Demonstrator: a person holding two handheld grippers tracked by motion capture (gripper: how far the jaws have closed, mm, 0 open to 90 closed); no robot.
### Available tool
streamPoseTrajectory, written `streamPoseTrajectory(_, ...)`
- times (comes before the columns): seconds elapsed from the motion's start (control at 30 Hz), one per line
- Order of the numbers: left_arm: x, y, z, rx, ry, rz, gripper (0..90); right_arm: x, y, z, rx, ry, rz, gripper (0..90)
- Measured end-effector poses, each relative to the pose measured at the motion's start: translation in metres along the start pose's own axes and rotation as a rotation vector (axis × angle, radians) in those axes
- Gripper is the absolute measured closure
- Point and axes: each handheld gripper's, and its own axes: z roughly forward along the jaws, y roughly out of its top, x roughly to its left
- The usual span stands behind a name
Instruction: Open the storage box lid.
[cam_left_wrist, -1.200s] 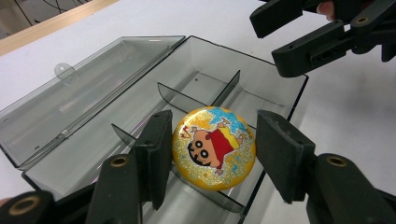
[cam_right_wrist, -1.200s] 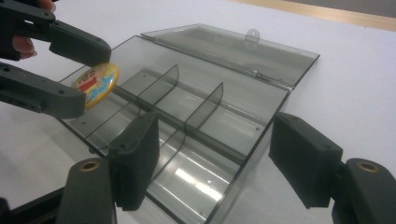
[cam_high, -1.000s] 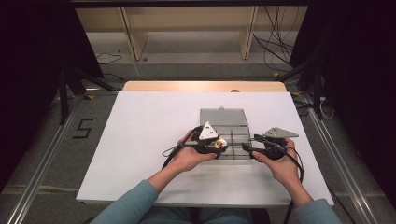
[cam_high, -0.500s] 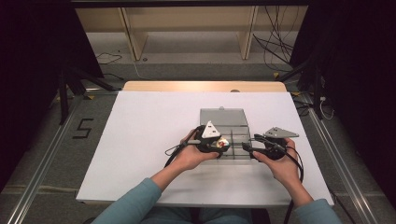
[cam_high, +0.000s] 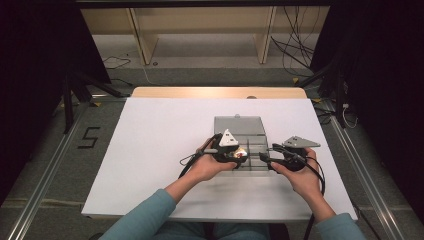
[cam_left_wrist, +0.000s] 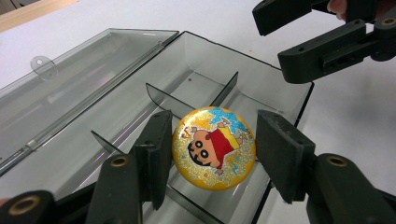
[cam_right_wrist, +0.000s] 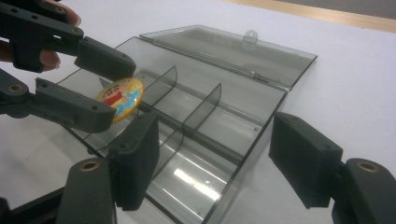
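A round yellow badge (cam_left_wrist: 214, 148) with a cartoon child on it sits between the jaws of my left gripper (cam_left_wrist: 212, 156), which is shut on it. The badge (cam_right_wrist: 119, 99) hangs just above the near left compartments of an open clear grey box (cam_high: 253, 168) with dividers; its lid (cam_high: 239, 125) lies flat behind. My left gripper (cam_high: 241, 152) reaches in from the box's left side. My right gripper (cam_high: 263, 159) is at the box's right edge, open, and its jaws straddle the box's near corner (cam_right_wrist: 224, 196) without touching it.
The box lies on a white tabletop (cam_high: 160, 150) with wide bare space to the left and behind. A wooden strip (cam_high: 215, 92) runs along the far edge. Cables (cam_high: 315, 170) trail from both grippers toward the person.
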Motion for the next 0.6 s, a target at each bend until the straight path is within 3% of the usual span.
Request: streamPoseTrajectory(0.6,0.0013,-0.0027,0.0095,0.025,-0.005,-0.024,47.2,-0.0001,-0.0001,-0.0001,0.001,0.0,-0.002,33.5)
